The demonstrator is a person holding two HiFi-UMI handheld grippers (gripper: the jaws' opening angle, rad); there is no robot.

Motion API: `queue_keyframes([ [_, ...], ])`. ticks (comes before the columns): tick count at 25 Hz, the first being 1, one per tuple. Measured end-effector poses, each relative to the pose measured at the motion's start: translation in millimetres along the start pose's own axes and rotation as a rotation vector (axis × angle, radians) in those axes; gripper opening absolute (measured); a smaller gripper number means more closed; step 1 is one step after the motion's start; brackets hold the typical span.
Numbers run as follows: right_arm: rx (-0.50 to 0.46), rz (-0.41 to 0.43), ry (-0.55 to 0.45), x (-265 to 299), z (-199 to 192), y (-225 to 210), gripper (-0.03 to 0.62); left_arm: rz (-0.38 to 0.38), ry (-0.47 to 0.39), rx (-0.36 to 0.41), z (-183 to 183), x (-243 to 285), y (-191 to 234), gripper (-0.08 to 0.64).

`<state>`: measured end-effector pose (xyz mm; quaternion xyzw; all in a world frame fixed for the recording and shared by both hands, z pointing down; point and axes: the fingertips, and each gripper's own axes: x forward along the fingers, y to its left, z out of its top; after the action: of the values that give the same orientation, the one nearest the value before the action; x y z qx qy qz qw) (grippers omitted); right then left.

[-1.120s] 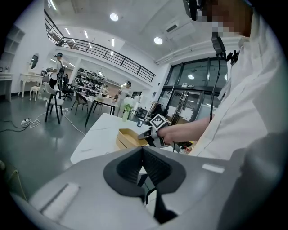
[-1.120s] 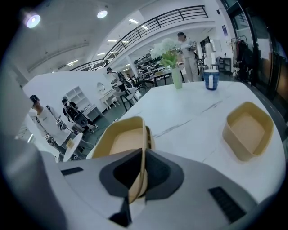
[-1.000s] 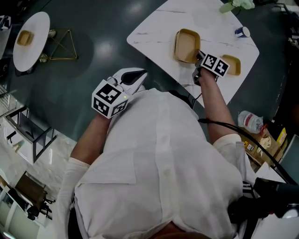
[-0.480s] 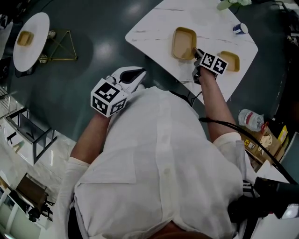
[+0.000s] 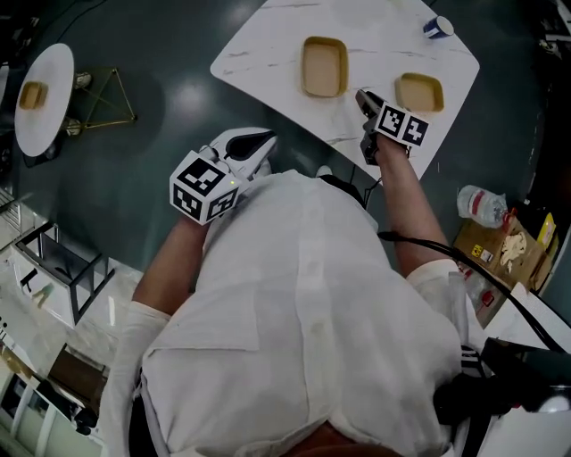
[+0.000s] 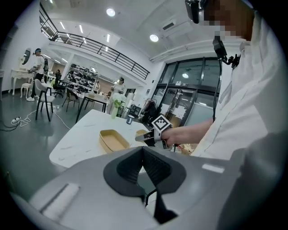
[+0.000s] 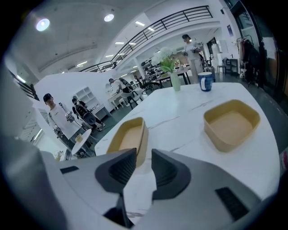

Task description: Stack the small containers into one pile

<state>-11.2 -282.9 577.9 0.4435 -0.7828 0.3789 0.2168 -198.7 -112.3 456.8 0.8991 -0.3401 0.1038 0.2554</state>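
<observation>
Two containers [image 5: 324, 66] [image 5: 419, 92] lie apart on a white table [image 5: 375, 36] over dark floor [image 5: 161, 161].

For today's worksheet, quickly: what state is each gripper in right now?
Left gripper: closed, empty.
Right gripper: open, jaws just opened, nothing between them.

Tan: larger container [image 5: 323, 67], smaller container [image 5: 419, 92]. Table [image 5: 259, 54]: white marble, grey veins. Floor [image 5: 161, 116]: dark teal. Cup [image 5: 435, 27], upper right: blue and white.
</observation>
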Motion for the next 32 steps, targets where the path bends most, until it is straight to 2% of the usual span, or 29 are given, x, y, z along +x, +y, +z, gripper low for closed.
queue_keyframes([
  [6, 0.002, 0.021, 0.001, -38.2, -21.9, -35.0, 0.095, -0.045, 0.037, 0.022, -0.2, 43.6, -31.7, 0.006],
  [12, 0.043, -0.007, -0.015, -86.0, -23.9, -104.9, 0.094, -0.057, 0.038, 0.035, 17.0, 94.6, -76.3, 0.006],
  [16, 0.145, -0.03, -0.061, -106.3, -15.8, -159.2, 0.094, -0.041, 0.041, 0.046, 24.8, 122.6, -99.3, 0.007],
  [21, 0.312, -0.006, -0.117, -102.0, 0.3, -204.7, 0.094, 0.005, 0.048, 0.038, 25.1, 143.6, -114.6, 0.006],
  [27, 0.552, 0.056, -0.138, -79.9, 6.7, -224.2, 0.11, 0.075, 0.056, 0.018, 23.1, 157.1, -124.4, 0.007],
  [32, 0.641, 0.046, -0.131, -64.3, 5.0, -231.8, 0.123, 0.128, 0.044, 0.001, 23.8, 158.5, -123.8, 0.007],
])
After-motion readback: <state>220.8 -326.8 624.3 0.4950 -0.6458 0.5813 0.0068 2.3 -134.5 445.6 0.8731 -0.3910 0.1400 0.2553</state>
